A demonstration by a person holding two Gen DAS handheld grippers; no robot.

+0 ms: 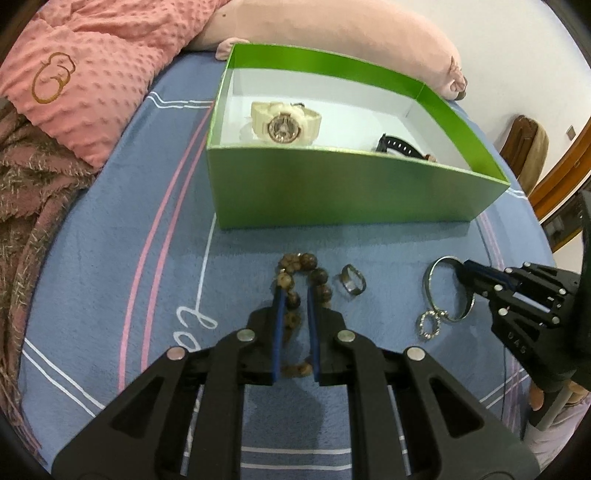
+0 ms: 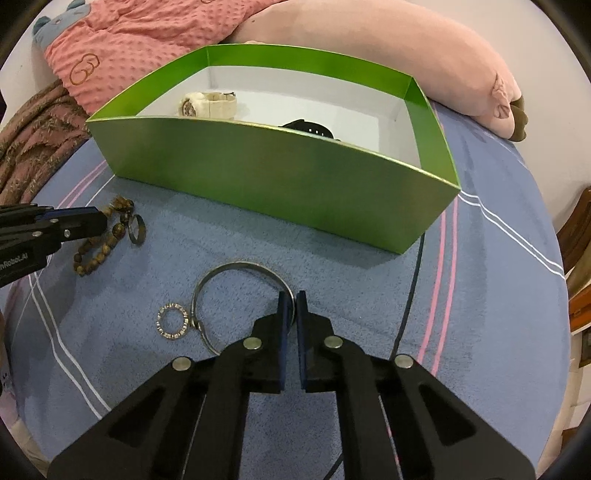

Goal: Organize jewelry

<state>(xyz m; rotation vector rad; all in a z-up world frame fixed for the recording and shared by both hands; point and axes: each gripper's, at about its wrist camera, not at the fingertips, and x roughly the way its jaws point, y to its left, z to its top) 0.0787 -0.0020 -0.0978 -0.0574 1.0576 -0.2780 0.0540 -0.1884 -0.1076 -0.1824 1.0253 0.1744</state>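
A green box stands on the blue bedspread and holds a cream watch and a black watch. A brown bead bracelet lies before the box; my left gripper has its fingers closed around one side of it. A dark ring lies beside the beads. My right gripper is shut on the rim of a silver bangle. A small sparkly ring touches the bangle.
A pink dotted blanket, a pink plush pillow and a brown throw lie behind and left of the box. Wooden furniture stands at the right.
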